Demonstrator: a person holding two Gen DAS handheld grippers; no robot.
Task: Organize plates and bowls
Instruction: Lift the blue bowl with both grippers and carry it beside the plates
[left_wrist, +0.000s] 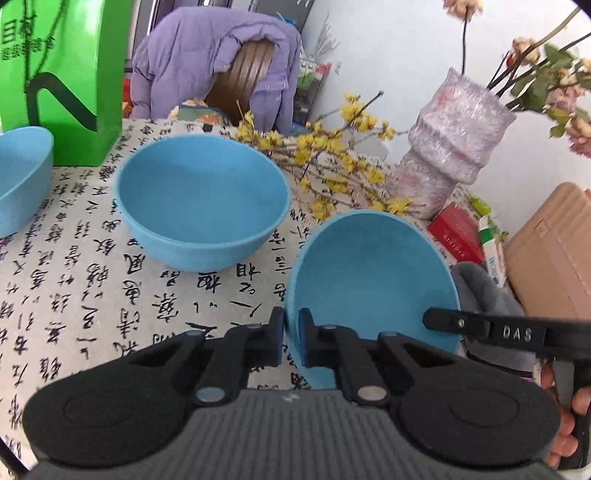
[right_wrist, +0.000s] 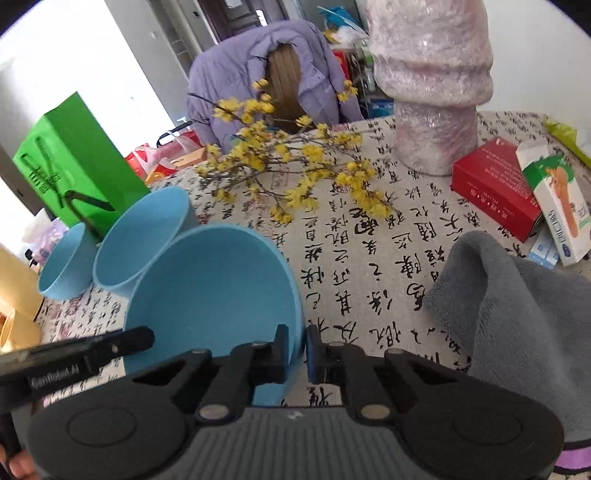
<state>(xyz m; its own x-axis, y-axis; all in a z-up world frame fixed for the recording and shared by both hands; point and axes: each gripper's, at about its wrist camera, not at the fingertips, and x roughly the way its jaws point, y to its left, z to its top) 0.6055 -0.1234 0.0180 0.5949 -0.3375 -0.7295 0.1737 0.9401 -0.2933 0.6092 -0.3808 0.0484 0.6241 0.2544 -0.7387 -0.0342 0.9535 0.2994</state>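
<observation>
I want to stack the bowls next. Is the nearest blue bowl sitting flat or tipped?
Tipped. The nearest blue bowl has its rim clamped by both grippers and its opening leans sideways, unlike the level bowl behind it.

I read "DAS" in white on the right gripper (left_wrist: 428, 319) arm, seen from left cam. From right cam, "GenRobot.AI" on the left gripper (right_wrist: 147, 338) arm. Tablecloth (right_wrist: 369, 258) is covered w/ black brush calligraphy chars. Green bag (right_wrist: 74, 166) has dark print, red box (right_wrist: 495, 188) white print; can't make out either.
</observation>
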